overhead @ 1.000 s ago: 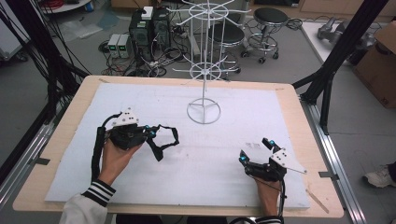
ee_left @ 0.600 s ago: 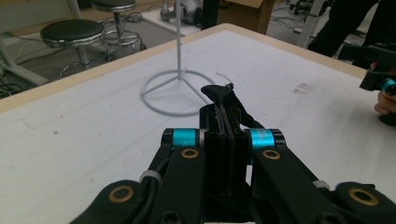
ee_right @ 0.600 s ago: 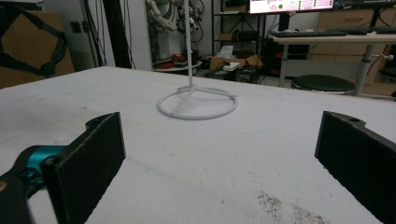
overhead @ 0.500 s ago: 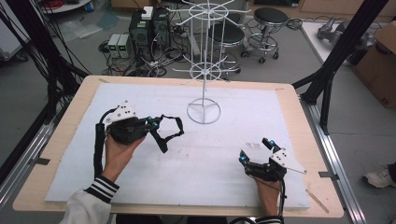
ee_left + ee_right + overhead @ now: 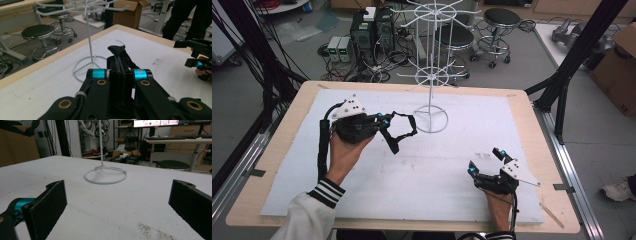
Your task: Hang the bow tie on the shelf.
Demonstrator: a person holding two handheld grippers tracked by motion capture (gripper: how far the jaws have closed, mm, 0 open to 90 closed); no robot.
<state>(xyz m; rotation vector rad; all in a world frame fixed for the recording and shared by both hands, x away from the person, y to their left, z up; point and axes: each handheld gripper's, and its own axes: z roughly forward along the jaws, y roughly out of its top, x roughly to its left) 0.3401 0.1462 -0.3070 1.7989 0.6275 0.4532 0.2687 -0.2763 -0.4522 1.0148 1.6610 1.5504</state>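
Strap lifted, not yet hung on the rack

The left claw (image 5: 384, 121) was pinched on one black looped strap (image 5: 403, 129), held above the desk (image 5: 277, 200) just beside the base of the single white wire rack (image 5: 430, 80); judging by that, hanging remained to do. The right claw (image 5: 484, 160), spread and empty, rested near the desk's front edge.

the white wire stand (image 5: 430, 75) rises mid-worktop (image 5: 452, 165), its ring base just beyond the black strap (image 5: 401, 131); bare white worktop lies open between both sides.
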